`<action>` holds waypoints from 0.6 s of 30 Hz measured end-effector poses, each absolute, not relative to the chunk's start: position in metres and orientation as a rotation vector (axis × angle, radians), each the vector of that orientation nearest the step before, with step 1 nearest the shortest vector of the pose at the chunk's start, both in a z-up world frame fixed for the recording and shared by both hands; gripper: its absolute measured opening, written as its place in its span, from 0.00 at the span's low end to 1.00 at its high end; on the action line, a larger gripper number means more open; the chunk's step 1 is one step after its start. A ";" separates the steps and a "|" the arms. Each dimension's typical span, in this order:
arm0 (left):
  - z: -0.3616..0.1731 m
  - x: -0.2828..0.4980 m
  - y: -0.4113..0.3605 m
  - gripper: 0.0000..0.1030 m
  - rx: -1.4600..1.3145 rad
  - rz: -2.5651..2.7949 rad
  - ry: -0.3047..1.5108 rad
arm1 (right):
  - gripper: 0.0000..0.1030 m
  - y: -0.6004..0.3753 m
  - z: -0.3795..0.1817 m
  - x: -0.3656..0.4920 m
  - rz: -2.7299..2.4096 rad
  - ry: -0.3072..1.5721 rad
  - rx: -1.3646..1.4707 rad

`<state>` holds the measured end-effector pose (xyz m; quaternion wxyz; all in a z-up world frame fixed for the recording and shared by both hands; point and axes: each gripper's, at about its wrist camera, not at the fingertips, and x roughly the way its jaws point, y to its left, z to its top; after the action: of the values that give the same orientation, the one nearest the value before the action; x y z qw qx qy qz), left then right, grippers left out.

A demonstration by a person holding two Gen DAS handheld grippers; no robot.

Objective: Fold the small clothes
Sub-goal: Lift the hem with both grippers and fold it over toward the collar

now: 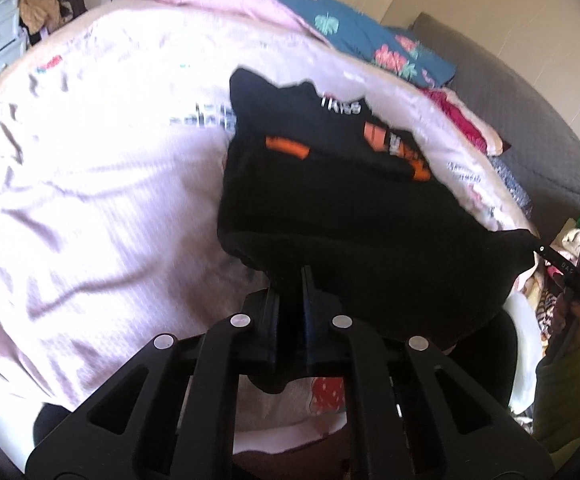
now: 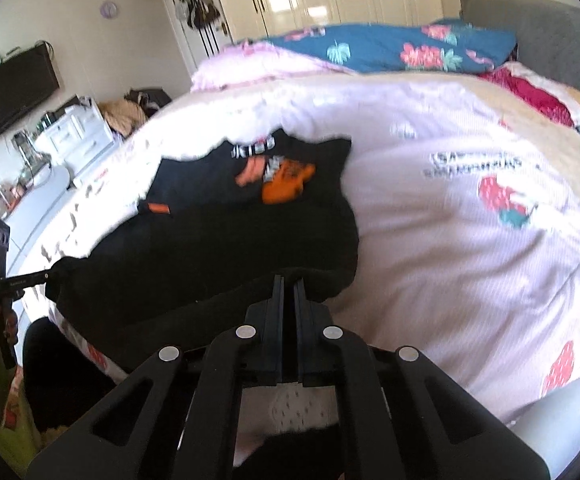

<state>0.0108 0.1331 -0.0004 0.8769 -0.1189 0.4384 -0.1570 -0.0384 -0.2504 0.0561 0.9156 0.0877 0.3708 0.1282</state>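
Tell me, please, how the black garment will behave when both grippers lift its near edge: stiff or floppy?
Probably floppy: the black garment sags between the left gripper and the right gripper, both shut on its near edge. It looks light, since thin pinches hold it. The far part may drag over the pink bedsheet.
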 end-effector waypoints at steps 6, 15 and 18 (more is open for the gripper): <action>0.023 0.019 0.140 0.02 -0.266 -0.314 0.828 | 0.04 -0.261 0.073 -0.029 0.242 0.690 0.205; 0.056 0.040 0.138 0.02 -0.263 -0.294 0.721 | 0.03 -0.264 0.098 0.000 0.189 0.601 0.185; 0.064 0.049 0.136 0.02 -0.256 -0.284 0.696 | 0.03 -0.264 0.100 0.010 0.168 0.586 0.184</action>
<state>0.0493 0.1355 0.0639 0.9222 -0.1248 0.3390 -0.1382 0.0097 -0.2642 0.1003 0.9497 0.0902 0.2882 0.0825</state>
